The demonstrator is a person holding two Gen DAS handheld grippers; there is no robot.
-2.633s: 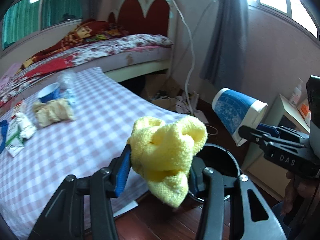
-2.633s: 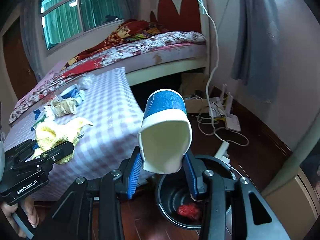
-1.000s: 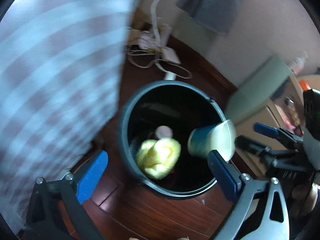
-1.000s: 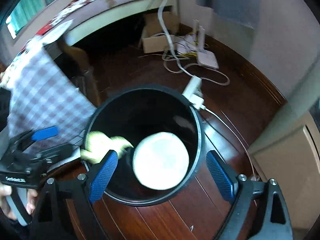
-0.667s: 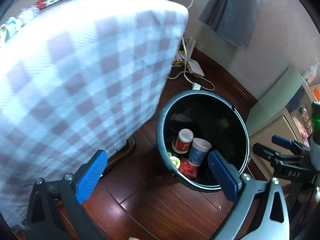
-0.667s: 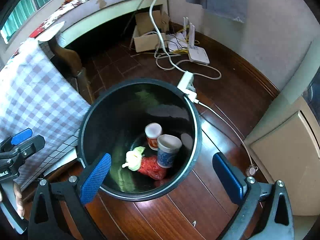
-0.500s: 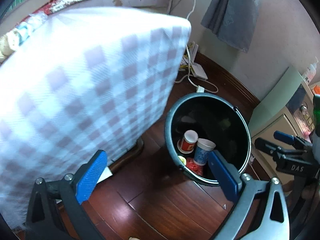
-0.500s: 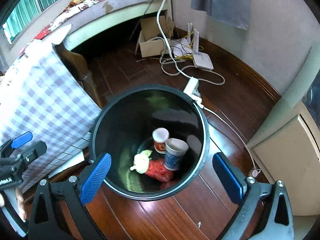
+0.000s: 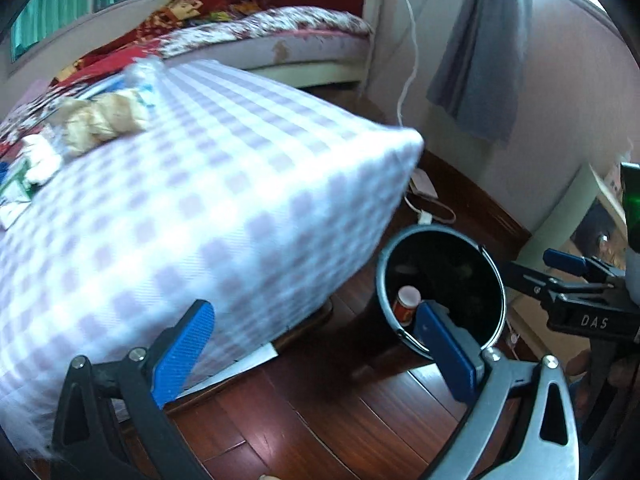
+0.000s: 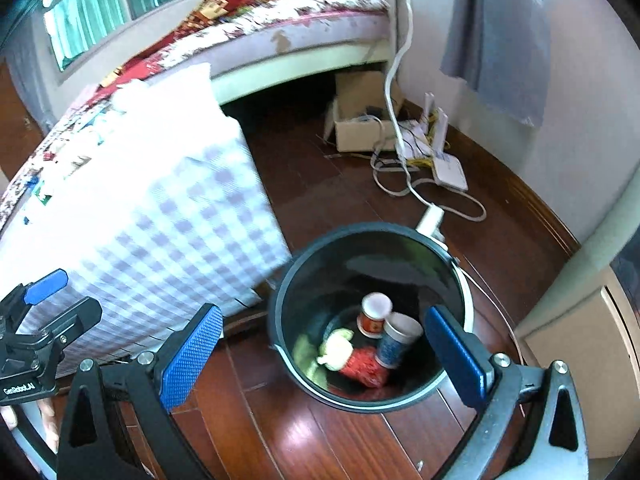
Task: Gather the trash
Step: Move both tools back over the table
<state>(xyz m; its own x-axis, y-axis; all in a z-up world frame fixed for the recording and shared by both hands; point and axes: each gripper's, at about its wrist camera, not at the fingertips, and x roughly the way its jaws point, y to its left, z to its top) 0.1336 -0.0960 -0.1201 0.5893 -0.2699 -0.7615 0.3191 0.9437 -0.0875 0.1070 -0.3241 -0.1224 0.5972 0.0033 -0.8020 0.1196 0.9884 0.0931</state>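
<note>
A black trash bin (image 10: pixel 456 276) stands on the wooden floor beside the checked table. Inside lie the blue paper cup (image 10: pixel 398 338), a red-and-white cup (image 10: pixel 374 314), the yellow cloth (image 10: pixel 336 350) and a red wrapper (image 10: pixel 366 366). My right gripper (image 10: pixel 322 354) hangs open above the bin with nothing between its blue pads. My left gripper (image 9: pixel 316 350) is open and empty too, over the table's corner and the bin (image 9: pixel 490 268). On the checked tablecloth (image 9: pixel 180 208) remain a beige crumpled cloth (image 9: pixel 100 120) and white wrappers (image 9: pixel 38 160) at the far left.
A bed (image 10: pixel 280 28) stands behind the table. A cardboard box (image 10: pixel 362 128), cables and a white router (image 10: pixel 450 170) lie on the floor by the wall. A pale cabinet (image 10: pixel 580 344) is right of the bin. The other gripper (image 9: pixel 580 288) shows at the right edge.
Both grippers opened and dropped the yellow cloth and blue cup into the bin. Both have since risen and pulled back, so the table top comes back into the left view.
</note>
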